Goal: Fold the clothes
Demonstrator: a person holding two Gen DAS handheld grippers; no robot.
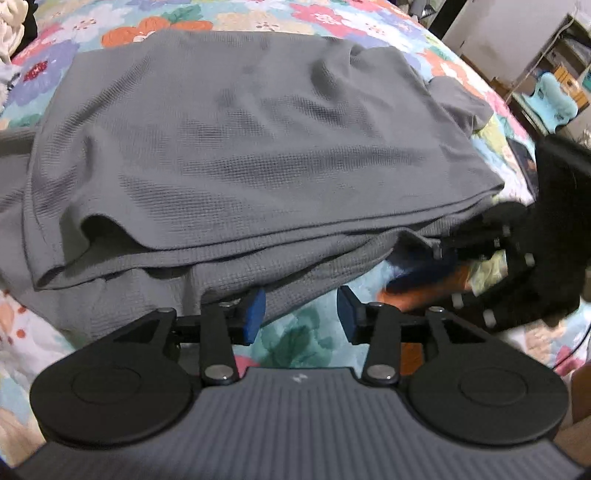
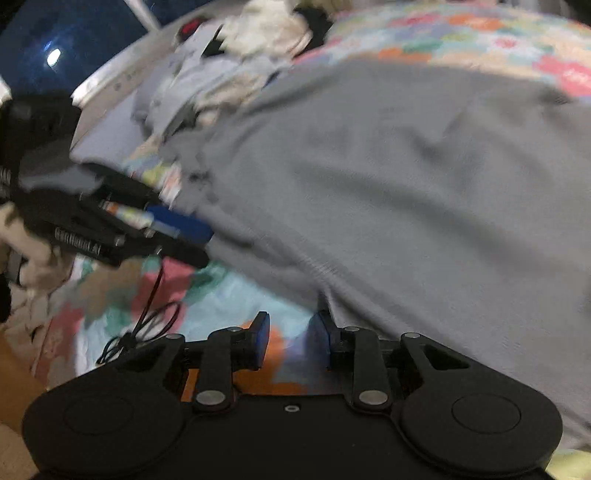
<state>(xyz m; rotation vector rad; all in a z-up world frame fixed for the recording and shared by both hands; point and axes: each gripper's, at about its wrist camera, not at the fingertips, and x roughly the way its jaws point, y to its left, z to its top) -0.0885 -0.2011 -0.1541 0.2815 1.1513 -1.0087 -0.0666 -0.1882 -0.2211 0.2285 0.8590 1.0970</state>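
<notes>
A grey waffle-knit garment [image 1: 236, 147] lies folded in layers on a floral bedspread [image 1: 295, 339]. My left gripper [image 1: 301, 314] is open at the garment's near edge; its left blue pad [image 1: 255, 314] touches the hem and bedspread shows between the pads. My right gripper [image 1: 480, 251] reaches in from the right at the garment's near right corner. In the blurred right wrist view the garment [image 2: 406, 184] fills the right side. There my right gripper [image 2: 290, 339] is open just off the near edge, holding nothing, and the left gripper [image 2: 166, 229] comes in from the left.
A heap of loose clothes [image 2: 266, 29] and a pale blue garment [image 2: 192, 85] lie at the bed's far side. A thin black and red cable [image 2: 147, 325] trails on the bedspread. Shelves and a turquoise object [image 1: 554, 99] stand beyond the bed's right edge.
</notes>
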